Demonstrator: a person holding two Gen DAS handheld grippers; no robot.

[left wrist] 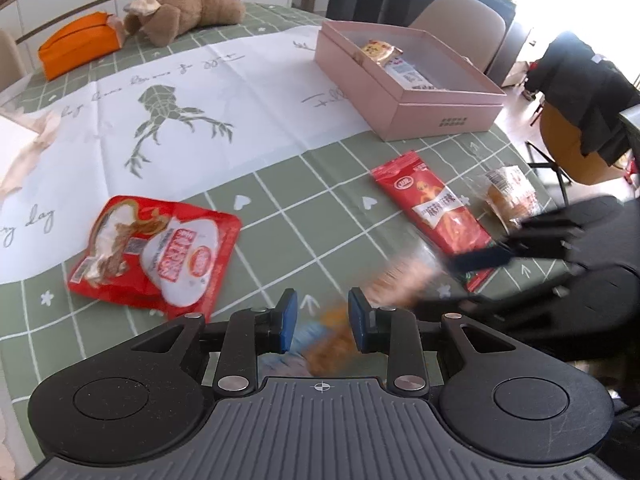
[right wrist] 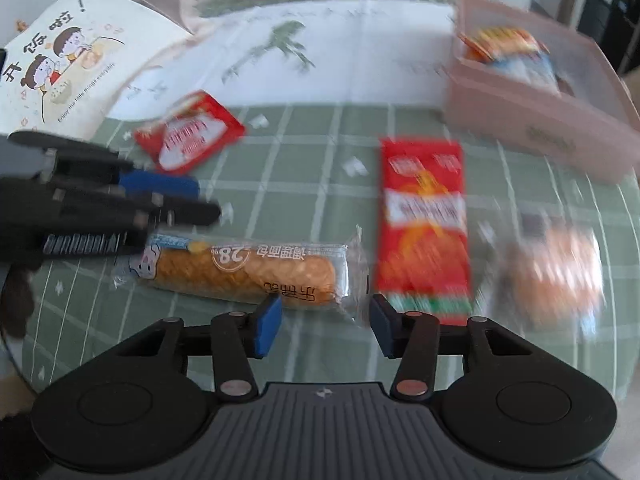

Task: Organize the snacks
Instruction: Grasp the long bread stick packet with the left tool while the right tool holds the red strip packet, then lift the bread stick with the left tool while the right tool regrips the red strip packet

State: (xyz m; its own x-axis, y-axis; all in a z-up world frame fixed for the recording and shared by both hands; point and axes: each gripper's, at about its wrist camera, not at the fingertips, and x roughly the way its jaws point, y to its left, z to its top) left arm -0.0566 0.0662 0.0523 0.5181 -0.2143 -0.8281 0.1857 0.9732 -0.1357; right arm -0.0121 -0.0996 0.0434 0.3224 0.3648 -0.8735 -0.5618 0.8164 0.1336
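Note:
A long bread stick in a clear wrapper (right wrist: 248, 270) lies on the green checked tablecloth (right wrist: 304, 184). My right gripper (right wrist: 325, 326) is open, its pads either side of the wrapper's right end. My left gripper (left wrist: 322, 320) is open over the same blurred wrapper (left wrist: 332, 344), and shows in the right wrist view (right wrist: 176, 200) at the wrapper's left end. A long red snack pack (left wrist: 434, 210) (right wrist: 424, 220), a wrapped bun (left wrist: 510, 196) (right wrist: 556, 276) and a red-and-white pouch (left wrist: 156, 250) (right wrist: 188, 136) lie on the cloth. A pink box (left wrist: 444, 118) (right wrist: 532, 120) holds snack packs (left wrist: 394, 60).
A plush bear (left wrist: 192, 4) and an orange pouch (left wrist: 78, 42) lie at the table's far side. A white printed bag (right wrist: 60, 64) stands left. Chairs (left wrist: 460, 20) stand beyond the table edge at right.

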